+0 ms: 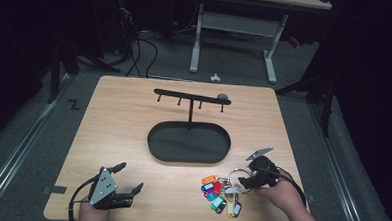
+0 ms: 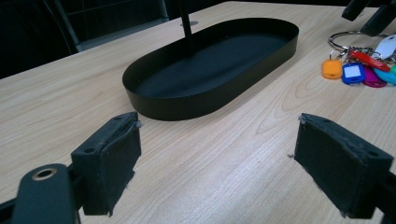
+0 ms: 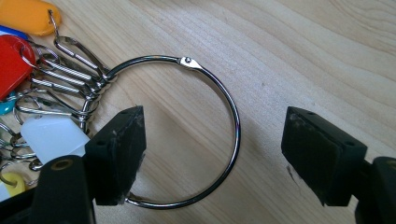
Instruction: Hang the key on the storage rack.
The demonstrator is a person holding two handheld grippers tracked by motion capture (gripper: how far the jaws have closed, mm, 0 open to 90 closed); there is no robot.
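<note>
Right gripper (image 1: 245, 168) down at the near right of the wooden table (image 1: 118, 122), poised over the key ring (image 1: 237, 173). Jaws spread wide, nothing clamped between them. In the right gripper view, metal ring (image 3: 231, 116) lying flat on the wood, its right-hand arc in the gap between the two pads, its left-hand arc passing under the left pad (image 3: 119, 151); right pad (image 3: 317, 151) well clear of the wire, out to the side. Whether the left pad touches the ring: cannot tell. Hinge of the ring at its far edge, away from the gripper.

Bunch of coloured tags (image 1: 220, 194) fanned out to the left of the ring, joined to it by small split loops: orange, red, blue, teal, green, yellow and white among them. Whole bunch near the front edge of the table, between the two hands but much closer to the right one.

Left gripper (image 1: 123, 180) resting at the near left corner, well apart from the tags, jaws open and empty, pointing toward the black oval tray (image 1: 157, 149). Tray at mid-table, a thin post rising from it to a hook bar (image 1: 192, 96). In the left gripper view, tray wall (image 2: 187, 105) ahead, tags (image 2: 359, 70) off to the far right.
</note>
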